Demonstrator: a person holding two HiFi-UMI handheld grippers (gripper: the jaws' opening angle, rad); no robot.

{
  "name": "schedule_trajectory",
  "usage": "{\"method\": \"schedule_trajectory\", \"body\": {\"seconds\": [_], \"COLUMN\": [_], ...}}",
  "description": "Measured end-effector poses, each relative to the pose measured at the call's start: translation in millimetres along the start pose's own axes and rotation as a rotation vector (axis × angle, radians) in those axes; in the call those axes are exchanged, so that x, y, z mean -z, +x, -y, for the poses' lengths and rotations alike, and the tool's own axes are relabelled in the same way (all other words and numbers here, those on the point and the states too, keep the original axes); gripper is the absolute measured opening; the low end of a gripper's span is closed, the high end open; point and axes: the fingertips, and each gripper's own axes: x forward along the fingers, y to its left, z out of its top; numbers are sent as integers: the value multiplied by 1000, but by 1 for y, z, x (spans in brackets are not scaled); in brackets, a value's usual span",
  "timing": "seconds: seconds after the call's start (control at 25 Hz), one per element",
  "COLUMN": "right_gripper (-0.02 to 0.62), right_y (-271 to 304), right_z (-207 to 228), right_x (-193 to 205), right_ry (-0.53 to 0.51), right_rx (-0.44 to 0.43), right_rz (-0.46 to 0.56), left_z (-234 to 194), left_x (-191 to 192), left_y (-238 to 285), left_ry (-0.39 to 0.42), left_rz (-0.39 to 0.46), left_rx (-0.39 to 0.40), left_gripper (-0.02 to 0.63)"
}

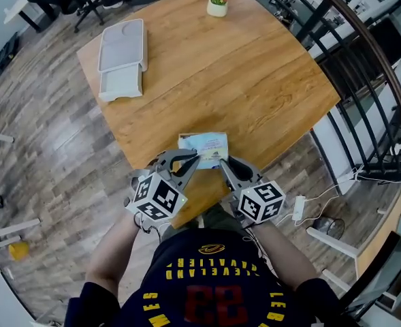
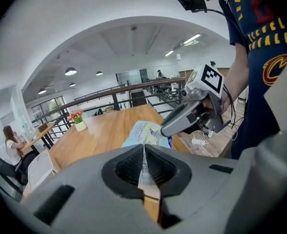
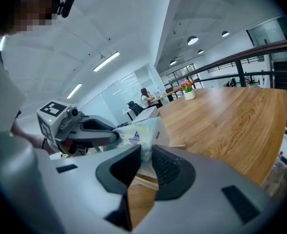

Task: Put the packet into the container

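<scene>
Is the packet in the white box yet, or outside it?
Outside. The left gripper and right gripper pinch the packet at the table's near edge; the white container lies far across it.

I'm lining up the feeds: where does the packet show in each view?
Head view: packet lower centre, at the table's near edge.
Left gripper view: packet at centre, pinched in the shut jaws.
Right gripper view: packet at centre, gripped between the jaws.
Shared landmark: flower pot, far across the table in all three.
</scene>
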Motion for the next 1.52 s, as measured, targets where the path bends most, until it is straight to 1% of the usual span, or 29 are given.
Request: {"method": "schedule_trajectory", "body": {"seconds": [0.32, 0.56, 0.8, 1.04, 1.24, 1.36, 1.52], "right_gripper": [77, 78, 84, 91, 91, 91, 97], "right_y": [17, 25, 33, 38, 40, 40, 41], "right_z": [23, 35, 38, 39, 42, 42, 41], "right_x": [32, 48, 54, 60, 64, 67, 69], "right_ry": [28, 43, 19, -21, -64, -68, -91], "right_rx": [37, 65, 78, 104, 131, 143, 152], "right_rz": [-89, -130, -176, -220, -252, -261, -273], "left_z": [6, 9, 6, 5, 10, 13, 12], "left_x": [32, 51, 63, 73, 86, 91, 88], "left_y": [31, 48, 56, 61, 69, 70, 67], "left_ry": [5, 14, 3, 13, 25, 11, -54], "left_rz": [-50, -89, -115, -134, -179, -187, -149], "left_rx": [60, 79, 101, 116, 129, 131, 121], "left_gripper": [15, 16, 16, 17, 21, 44, 130]}}
